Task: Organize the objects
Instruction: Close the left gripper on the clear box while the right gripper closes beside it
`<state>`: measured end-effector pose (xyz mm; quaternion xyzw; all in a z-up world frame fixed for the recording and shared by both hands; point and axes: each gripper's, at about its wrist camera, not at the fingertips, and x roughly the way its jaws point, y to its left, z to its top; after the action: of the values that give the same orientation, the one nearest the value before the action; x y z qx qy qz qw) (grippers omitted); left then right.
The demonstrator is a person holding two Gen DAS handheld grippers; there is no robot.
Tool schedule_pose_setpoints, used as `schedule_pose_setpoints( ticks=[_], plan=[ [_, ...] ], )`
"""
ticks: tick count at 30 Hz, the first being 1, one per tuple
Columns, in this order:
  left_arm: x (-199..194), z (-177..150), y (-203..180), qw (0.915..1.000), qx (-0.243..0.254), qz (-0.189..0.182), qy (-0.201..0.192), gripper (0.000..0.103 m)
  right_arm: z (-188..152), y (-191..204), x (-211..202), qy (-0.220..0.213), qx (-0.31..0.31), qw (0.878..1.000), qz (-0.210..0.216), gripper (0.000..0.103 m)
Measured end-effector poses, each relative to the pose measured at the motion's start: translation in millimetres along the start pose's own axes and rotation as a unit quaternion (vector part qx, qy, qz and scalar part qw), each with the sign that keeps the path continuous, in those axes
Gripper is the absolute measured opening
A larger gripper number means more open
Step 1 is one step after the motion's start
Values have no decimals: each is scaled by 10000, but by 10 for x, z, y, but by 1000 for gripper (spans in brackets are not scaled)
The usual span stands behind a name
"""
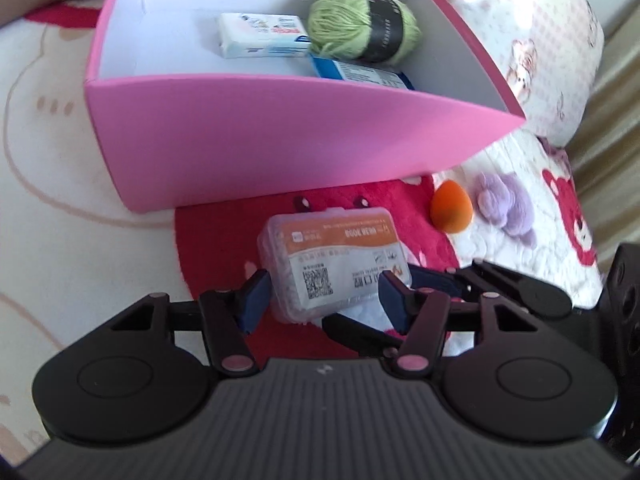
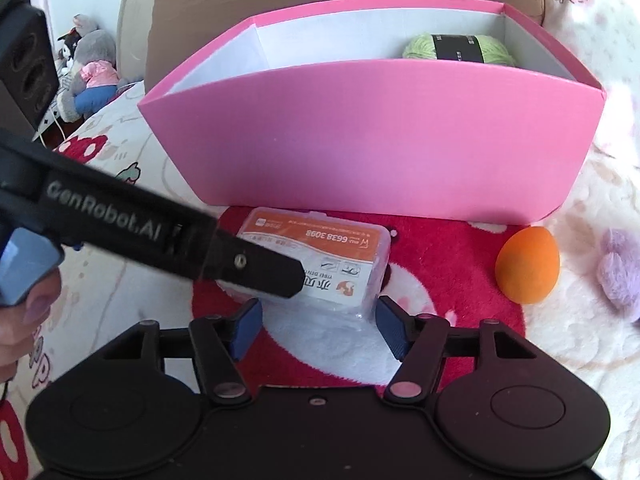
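The left gripper (image 1: 320,292) stood with its blue-padded fingers (image 1: 253,300) apart on either side of a clear plastic box with an orange-and-white label (image 1: 334,258), the pads at or very near its short ends; whether they pressed it could not be told. The right gripper (image 2: 318,320) was spread wide just short of the same box (image 2: 344,256), touching nothing, with the left gripper's black finger crossing over the box's near-left corner. The box lay on a red-and-white plush blanket (image 2: 440,264), just in front of a pink cardboard box with a white interior (image 1: 280,140). Inside this sat a green yarn ball with a black band (image 1: 360,24), a white packet (image 1: 264,34) and a blue packet (image 1: 360,72). An orange egg-shaped sponge (image 2: 528,264) and a lilac fluffy toy (image 1: 506,204) lay on the blanket to the right.
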<state>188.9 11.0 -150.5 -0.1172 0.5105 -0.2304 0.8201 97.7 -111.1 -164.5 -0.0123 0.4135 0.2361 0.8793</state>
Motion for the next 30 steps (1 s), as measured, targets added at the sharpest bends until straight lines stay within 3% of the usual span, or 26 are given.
schedule_pose_setpoints(
  ticks=[5,6,7,9,12,15,26,30],
  plan=[
    [38,41,94,9994,-348,-58,35,61,16,-39,4,17,-35,10000,67,71],
    [54,53,118,9992,-399,-32,26,63,15,-53,9,-16,-33,10000,42,78],
    [77,64,143,9992,-403,49,-15,71,11,-64,24,-61,-43,10000,-51,87],
    [114,76,187,9990,-418,135,-100,75,-5,-86,75,-76,-118,9998,-169,91],
    [118,81,173,9989,-406,146,-170,73,-27,-109,88,-156,-116,9997,-121,92],
    [134,74,136,9989,-384,52,-270,62,-48,-104,52,-229,-148,9996,-34,89],
    [128,148,47,9984,-530,176,-115,62,-84,-121,9,-234,-103,9997,59,87],
    [146,159,55,9980,-609,167,-98,63,-74,-130,44,-217,-349,9991,71,89]
  ],
)
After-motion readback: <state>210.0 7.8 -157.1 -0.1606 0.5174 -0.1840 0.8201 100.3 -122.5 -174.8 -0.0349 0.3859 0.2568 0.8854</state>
